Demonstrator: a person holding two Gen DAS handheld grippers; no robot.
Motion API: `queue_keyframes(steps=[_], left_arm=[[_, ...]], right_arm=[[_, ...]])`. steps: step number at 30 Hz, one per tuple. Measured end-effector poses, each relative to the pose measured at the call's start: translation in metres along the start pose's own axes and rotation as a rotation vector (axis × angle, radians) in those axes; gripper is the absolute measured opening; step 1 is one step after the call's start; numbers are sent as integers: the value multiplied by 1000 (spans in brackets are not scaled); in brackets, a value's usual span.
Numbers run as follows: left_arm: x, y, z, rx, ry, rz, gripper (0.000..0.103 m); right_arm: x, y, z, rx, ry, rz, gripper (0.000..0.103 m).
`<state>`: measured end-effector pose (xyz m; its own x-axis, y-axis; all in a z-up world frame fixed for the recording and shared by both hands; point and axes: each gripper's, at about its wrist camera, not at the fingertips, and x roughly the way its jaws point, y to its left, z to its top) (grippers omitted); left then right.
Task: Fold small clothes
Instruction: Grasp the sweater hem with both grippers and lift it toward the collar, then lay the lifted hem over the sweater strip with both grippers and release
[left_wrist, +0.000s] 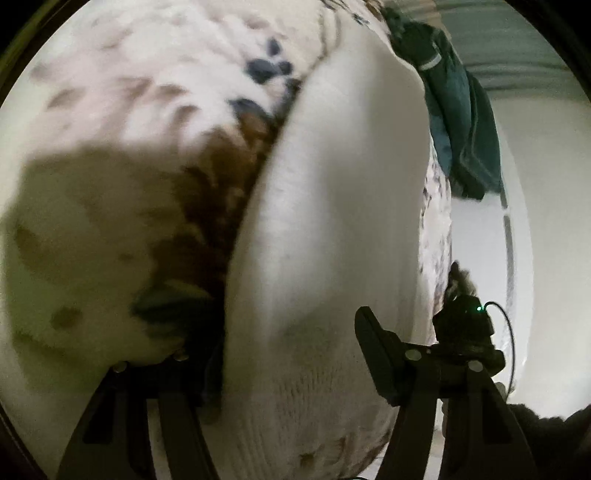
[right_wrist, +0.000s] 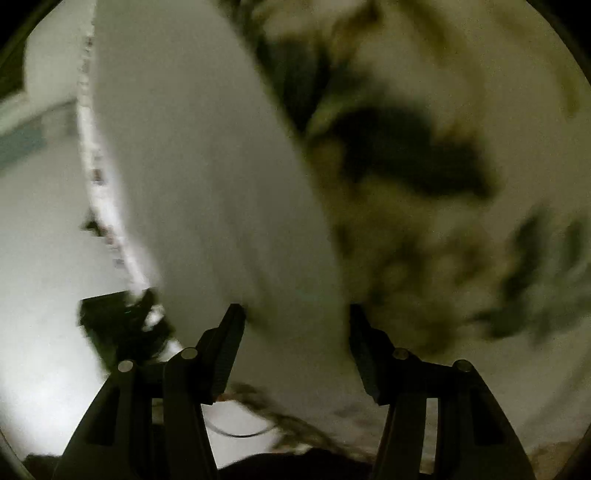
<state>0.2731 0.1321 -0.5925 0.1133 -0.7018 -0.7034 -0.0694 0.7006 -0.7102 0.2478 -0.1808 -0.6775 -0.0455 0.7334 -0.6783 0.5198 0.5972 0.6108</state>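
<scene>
A white knitted garment (left_wrist: 332, 229) lies on a floral-patterned bedspread (left_wrist: 129, 92) and runs from the near edge away to the back. My left gripper (left_wrist: 280, 354) is open, its fingers wide apart, with the garment's near end between them; the left finger is mostly hidden under cloth. In the right wrist view the same white garment (right_wrist: 207, 177) fills the middle, blurred by motion. My right gripper (right_wrist: 295, 332) is open, its two fingers standing either side of the garment's near edge.
A dark teal garment (left_wrist: 461, 122) lies on the bed's far right edge. The other gripper's body with a green light (left_wrist: 465, 325) shows at the right in the left wrist view. A pale wall (left_wrist: 546, 221) lies beyond the bed.
</scene>
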Motion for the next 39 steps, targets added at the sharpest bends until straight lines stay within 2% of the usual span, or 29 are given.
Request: queue_keyframes(steps=[1,4,7,10,12,15,17,20,24,26,27,28,29,32,34,35,36,38,39], left_arm=[[4,-3,0,18,34,21,10],[0,-3,-2,5,51,8,10],[-19,-5,-3,-50,36,-29,10],[-38,-16,-2,-88,22,-93,10],[-50,-34,8,-78,0,-121,10],[-59,-58,42,-72,-63,-156,10],[-57,-69,77,-80,-114,-199,10],[-52,-93,150,-68,-208,-209,10],[-26,-115,231,-68,-254,-222,15],[-17,-113,266,-73,-270,-220,26],[-14,-109,282,-85,-281,-215,41],[-13,-104,294,-101,-299,-222,54],[-12,-101,305,-117,-318,-217,58],[-15,-89,319,-152,-356,-202,59],[-18,-86,317,-111,-372,-143,59],[-18,-86,313,-78,-366,-98,59],[-16,-84,305,-38,-350,-53,59],[-4,-76,292,17,-293,-15,59],[6,-71,285,41,-249,9,59]], right_arm=[[6,0,-4,-1,3,32,58],[25,5,-13,-2,18,65,16],[19,16,-20,-20,-4,69,15],[-10,34,-27,-29,-29,158,15],[-31,53,-28,-58,-54,194,15],[-72,88,-11,-115,-107,244,15],[-88,113,7,-146,-136,262,15],[-120,152,61,-201,-211,246,15],[-150,205,159,-257,-288,209,15],[-165,226,207,-252,-327,197,22],[-169,236,234,-240,-338,215,28],[-170,243,254,-228,-327,226,46],[-172,250,278,-205,-321,246,57],[-181,261,309,-187,-369,279,57],[-189,261,307,-199,-385,276,57],[-195,258,302,-225,-398,252,62],[-201,252,292,-259,-409,185,65],[-202,231,273,-295,-413,63,67],[-193,213,261,-307,-379,1,67]])
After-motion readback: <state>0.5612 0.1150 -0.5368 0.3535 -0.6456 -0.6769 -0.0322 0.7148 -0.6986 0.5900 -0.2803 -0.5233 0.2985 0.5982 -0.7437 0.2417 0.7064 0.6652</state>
